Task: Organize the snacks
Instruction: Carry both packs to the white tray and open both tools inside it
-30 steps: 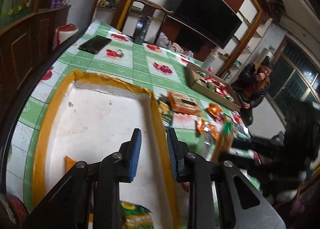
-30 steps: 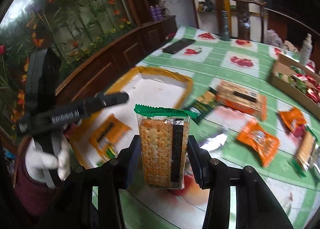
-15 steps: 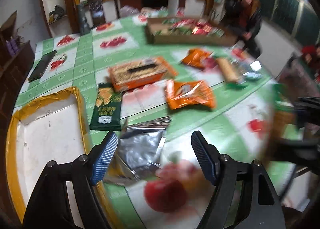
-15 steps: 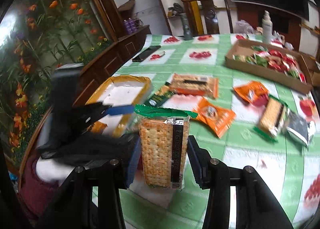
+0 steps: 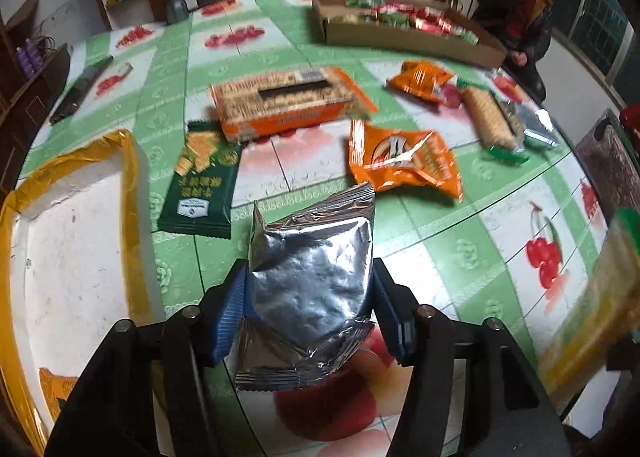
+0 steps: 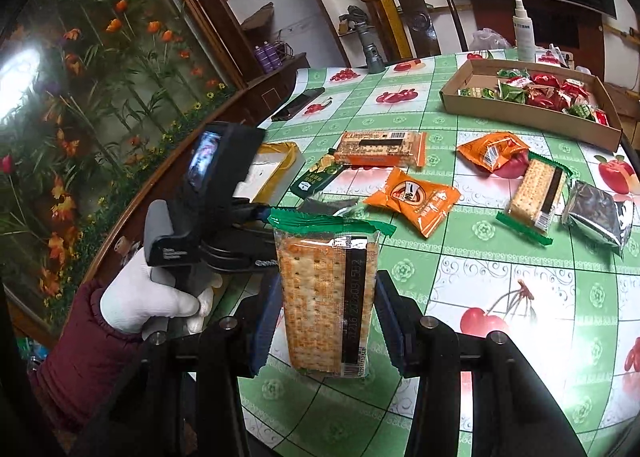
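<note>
My left gripper is shut on a silver foil snack bag, held just above the table near its front edge. My right gripper is shut on a clear cracker pack with a green end, held upright above the table. The white tray with yellow tape rim lies left of the left gripper; it also shows in the right wrist view. An orange packet lies in its near corner. The left gripper shows beside the cracker pack.
On the green cherry tablecloth lie a dark green packet, a long orange cracker box, two orange bags, another cracker pack and a silver bag. A cardboard tray of sweets stands at the back. A person sits beyond it.
My left gripper has swung from over the white tray to the silver foil bag and closed on it. My right gripper keeps holding the cracker pack and has turned slightly right.
</note>
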`<state>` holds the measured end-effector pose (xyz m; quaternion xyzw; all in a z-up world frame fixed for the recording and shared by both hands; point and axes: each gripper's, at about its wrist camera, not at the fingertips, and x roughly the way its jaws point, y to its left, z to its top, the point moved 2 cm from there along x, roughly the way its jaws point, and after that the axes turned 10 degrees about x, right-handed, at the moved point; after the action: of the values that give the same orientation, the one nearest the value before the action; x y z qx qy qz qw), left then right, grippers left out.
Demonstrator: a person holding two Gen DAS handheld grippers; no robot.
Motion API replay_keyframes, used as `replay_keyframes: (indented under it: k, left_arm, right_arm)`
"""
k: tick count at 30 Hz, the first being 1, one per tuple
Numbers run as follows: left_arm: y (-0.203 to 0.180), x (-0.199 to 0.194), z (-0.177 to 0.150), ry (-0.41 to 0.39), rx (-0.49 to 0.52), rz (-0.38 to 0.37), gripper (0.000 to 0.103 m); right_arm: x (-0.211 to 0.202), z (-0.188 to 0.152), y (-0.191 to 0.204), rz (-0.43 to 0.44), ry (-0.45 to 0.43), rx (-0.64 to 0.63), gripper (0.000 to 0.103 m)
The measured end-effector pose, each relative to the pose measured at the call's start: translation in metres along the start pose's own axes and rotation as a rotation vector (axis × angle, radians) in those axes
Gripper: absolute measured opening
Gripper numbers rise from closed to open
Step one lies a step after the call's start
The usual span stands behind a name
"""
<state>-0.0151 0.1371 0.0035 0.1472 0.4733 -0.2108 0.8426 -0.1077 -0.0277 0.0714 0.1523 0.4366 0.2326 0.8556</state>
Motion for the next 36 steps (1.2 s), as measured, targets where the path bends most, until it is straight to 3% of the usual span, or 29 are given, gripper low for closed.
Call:
replay_keyframes:
  k: [7,15,20,25,31,36]
  left_arm:
    - [0.025,-0.048,-0.012,-0.143,-0.127,-0.103,0.057]
    - [0.103,-0.099,-0.042,-0.252,-0.295,0.011,0.058]
    - [0.152,-0.092,-0.059,-0.252,-0.422,0.05,0.058]
    - [0.177,-0.079,-0.073,-0.234,-0.476,0.06,0.057]
    - [0.202,-0.069,-0.091,-0.223,-0.552,0.048,0.059]
    - [0.209,-0.078,-0.099,-0.255,-0.599,0.01,0.067]
  right_arm:
    - [0.005,0.001,0.01,-0.003,0.015,-0.009,0.047]
    - [0.046,0.015,0.071,0.059,0.071,-0.088,0.047]
    - [0.083,0.034,0.123,0.151,0.117,-0.111,0.047]
    - [0.137,0.051,0.16,0.16,0.173,-0.114,0.047]
    - [0.199,0.053,0.165,0.124,0.24,-0.076,0.047]
    - [0.213,0.052,0.166,0.12,0.229,-0.063,0.05]
